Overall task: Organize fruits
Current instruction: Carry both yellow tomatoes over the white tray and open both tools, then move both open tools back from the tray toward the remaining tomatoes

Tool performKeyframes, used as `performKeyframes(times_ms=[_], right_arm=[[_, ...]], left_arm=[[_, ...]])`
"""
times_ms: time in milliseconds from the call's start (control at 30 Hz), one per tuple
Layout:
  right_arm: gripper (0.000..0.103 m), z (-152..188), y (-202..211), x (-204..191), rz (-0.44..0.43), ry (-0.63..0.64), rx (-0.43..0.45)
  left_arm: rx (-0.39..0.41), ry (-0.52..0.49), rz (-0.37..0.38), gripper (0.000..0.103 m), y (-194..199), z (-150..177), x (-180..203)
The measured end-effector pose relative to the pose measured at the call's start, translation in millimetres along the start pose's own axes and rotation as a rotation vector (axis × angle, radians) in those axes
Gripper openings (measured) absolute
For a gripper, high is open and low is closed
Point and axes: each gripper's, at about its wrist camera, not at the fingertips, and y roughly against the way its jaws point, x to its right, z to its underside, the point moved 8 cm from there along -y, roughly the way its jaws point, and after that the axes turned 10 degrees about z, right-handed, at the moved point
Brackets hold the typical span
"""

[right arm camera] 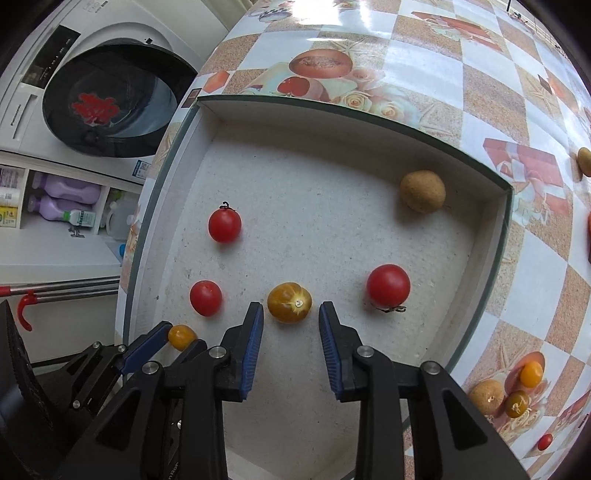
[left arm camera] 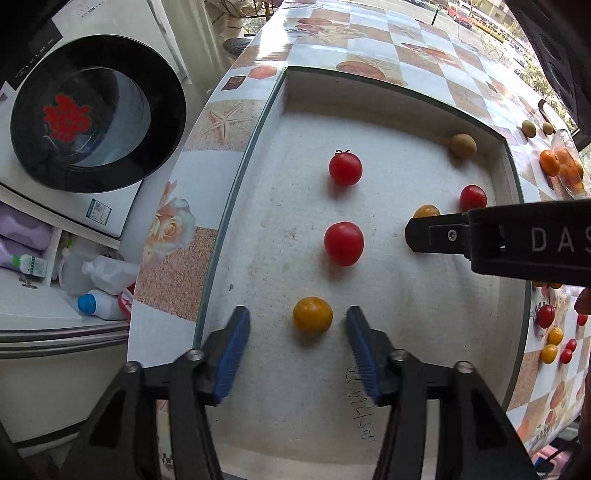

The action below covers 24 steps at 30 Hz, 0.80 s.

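Observation:
A shallow white box [left arm camera: 388,96] [right arm camera: 306,107] holds three red cherry tomatoes, two yellow ones and a brown fruit [left arm camera: 463,145] [right arm camera: 423,191]. My left gripper [left arm camera: 298,332] is open, with a yellow tomato [left arm camera: 313,315] just ahead between its fingertips, untouched. My right gripper [right arm camera: 291,325] is open, its tips on either side of the other yellow tomato [right arm camera: 289,302], apart from it; it shows from the side in the left wrist view [left arm camera: 436,234]. Red tomatoes [left arm camera: 344,243] [left arm camera: 345,168] [right arm camera: 388,285] lie on the box floor.
More fruit lies loose on the patterned tablecloth [left arm camera: 406,33] right of the box: oranges in a clear bag [left arm camera: 561,166], small red and yellow tomatoes [left arm camera: 554,339] [right arm camera: 530,373], brown fruits [left arm camera: 529,128]. A washing machine [left arm camera: 96,110] and shelves with bottles stand to the left.

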Motion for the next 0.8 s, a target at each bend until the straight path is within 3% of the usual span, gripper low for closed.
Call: performKeyframes(times_ms=[67,267,533,800], right_arm=[[0.059,0.7,6.1,2.1,-0.009,-0.005,0.013],[0.079,3.1,27.7,9.7,-0.043,-0.048,0.045],[0.080,24.2,55.9,51.6,-0.040,-0.157,0.081],[0.080,83.5,63.0,137.1,0.032,-0.341,0.054]], left_arm=[[0.012,-0.008,0.007,0.071,3.7,0.0,0.1],[-0.021,-0.035,-0.008,0.071,4.1,2.9,4.9],[-0.022,-0.117,0.003,0.071,15.6,-1.7,40.4],[-0.004,-0.248,0.055,0.071,27.1,-14.5,108.6]])
